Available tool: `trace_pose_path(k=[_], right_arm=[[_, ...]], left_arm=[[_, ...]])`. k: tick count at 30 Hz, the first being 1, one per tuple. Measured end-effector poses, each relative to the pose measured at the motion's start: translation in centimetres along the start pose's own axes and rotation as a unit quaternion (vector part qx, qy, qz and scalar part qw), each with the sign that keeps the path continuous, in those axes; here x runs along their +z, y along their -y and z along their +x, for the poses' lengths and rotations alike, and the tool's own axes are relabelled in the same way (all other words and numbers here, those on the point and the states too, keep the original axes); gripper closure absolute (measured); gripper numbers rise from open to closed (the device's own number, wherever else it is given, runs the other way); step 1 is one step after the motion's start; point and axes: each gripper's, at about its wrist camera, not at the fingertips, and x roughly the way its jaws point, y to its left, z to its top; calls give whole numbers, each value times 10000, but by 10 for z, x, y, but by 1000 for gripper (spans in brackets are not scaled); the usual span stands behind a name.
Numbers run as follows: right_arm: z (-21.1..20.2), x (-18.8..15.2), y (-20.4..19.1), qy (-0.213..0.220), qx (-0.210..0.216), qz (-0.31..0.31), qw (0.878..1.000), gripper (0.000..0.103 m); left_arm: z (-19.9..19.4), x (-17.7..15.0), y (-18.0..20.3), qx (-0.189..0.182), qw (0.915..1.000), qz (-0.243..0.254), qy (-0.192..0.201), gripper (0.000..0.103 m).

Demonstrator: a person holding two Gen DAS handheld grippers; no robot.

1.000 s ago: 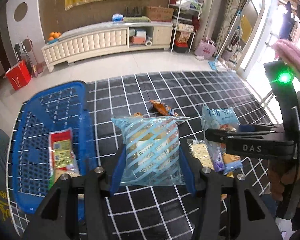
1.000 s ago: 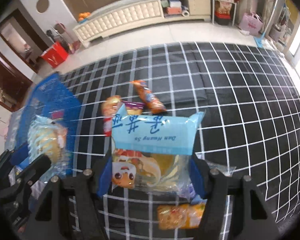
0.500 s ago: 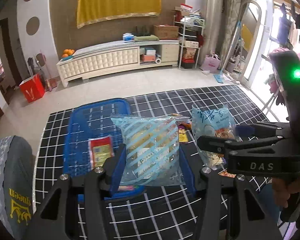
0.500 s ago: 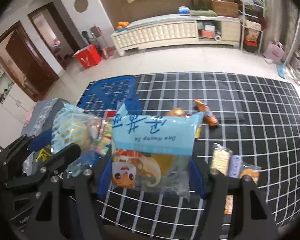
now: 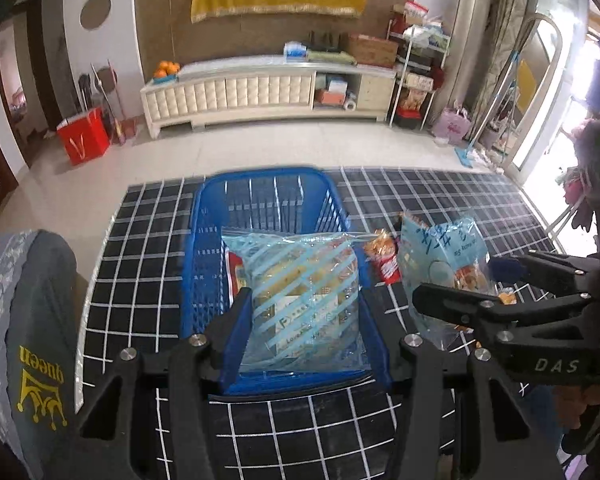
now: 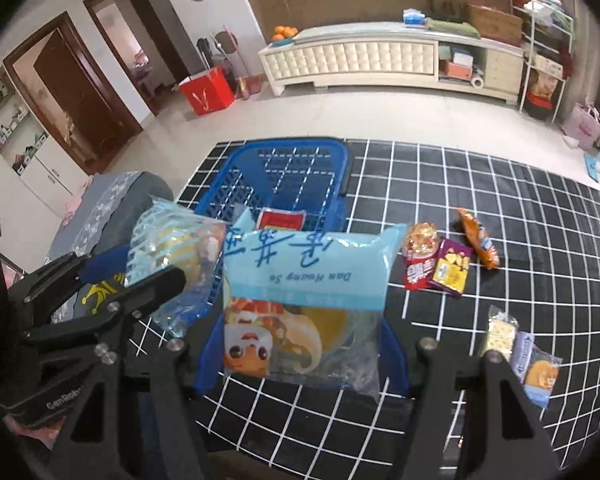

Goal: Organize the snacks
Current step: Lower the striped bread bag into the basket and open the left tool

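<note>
My left gripper (image 5: 305, 316) is shut on a clear bag with pale blue stripes (image 5: 306, 300) and holds it above the blue plastic basket (image 5: 204, 248). My right gripper (image 6: 302, 344) is shut on a light blue bag with a cartoon face (image 6: 300, 292), held over the basket's near right edge (image 6: 340, 188). A red packet (image 6: 281, 219) lies in the basket. The right gripper and its bag (image 5: 444, 264) show at the right of the left wrist view. The left gripper's striped bag (image 6: 168, 248) shows at the left of the right wrist view.
Loose snacks lie on the black checked mat (image 6: 500, 200): a red pack (image 6: 418, 270), a purple pack (image 6: 452, 270), an orange pack (image 6: 478, 238), and cracker packs (image 6: 500, 330). A grey cushion (image 5: 24, 320) sits left of the basket. A cream cabinet (image 5: 260, 92) stands at the far wall.
Both grippers have swung left with their bags. The basket has gone from the left of the views to straight under the held bags.
</note>
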Motion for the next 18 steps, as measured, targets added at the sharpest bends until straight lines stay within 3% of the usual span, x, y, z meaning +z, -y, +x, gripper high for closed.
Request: trace_pose_path(k=[11,18], right_arm=[[31,2,14,-228,-35,186,9996,32],[32,3,13,-186,-64,121,9997,32]], left_arm=[[77,-17,-13,-104,9971,-156,-739,53],[99,-24,-18,-233,9941,-475,-950,52]])
